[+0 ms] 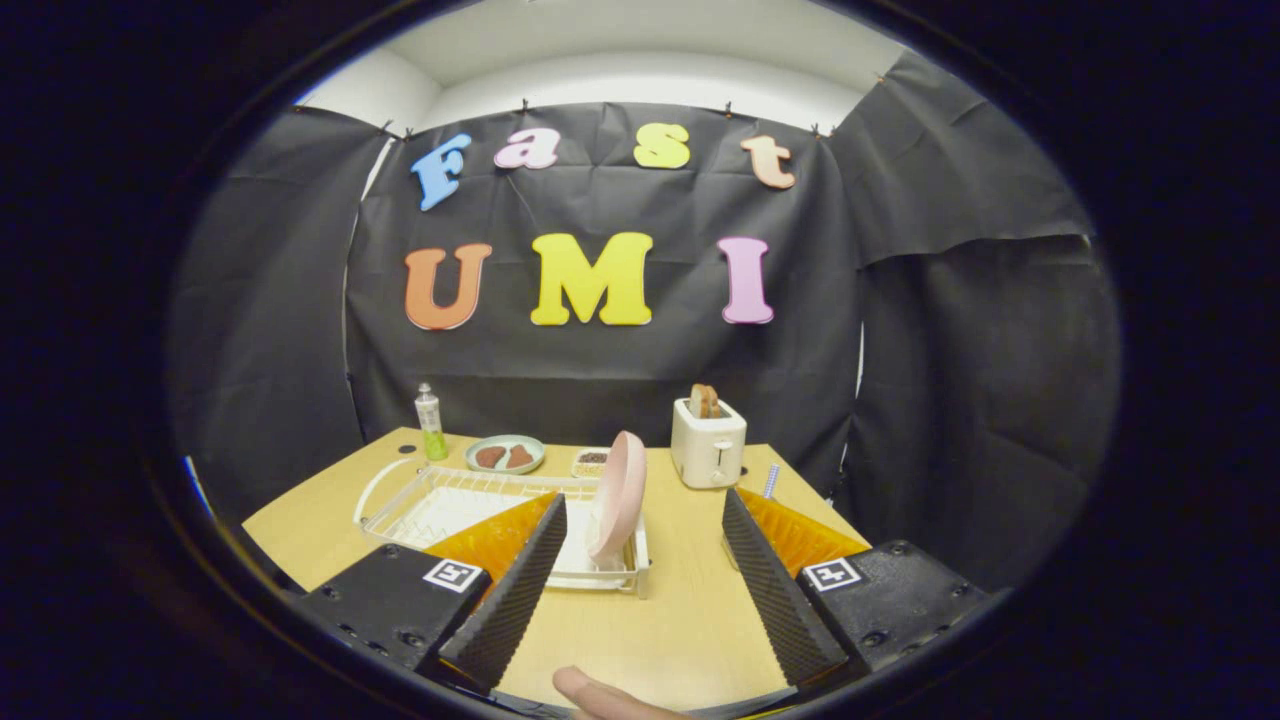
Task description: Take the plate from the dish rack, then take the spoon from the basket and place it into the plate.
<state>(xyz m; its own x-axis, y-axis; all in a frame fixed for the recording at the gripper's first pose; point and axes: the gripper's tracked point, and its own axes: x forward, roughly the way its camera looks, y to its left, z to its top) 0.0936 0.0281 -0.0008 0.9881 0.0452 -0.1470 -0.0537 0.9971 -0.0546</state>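
Pink plate (pixel 618 495) stands in rack (pixel 440 505) ahead of parted tongs (pixel 645 520), toaster (pixel 708 445) beyond.

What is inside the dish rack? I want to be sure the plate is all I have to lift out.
A pink plate stands on edge in the dish rack. One finger of the open gripper covers the near corner.
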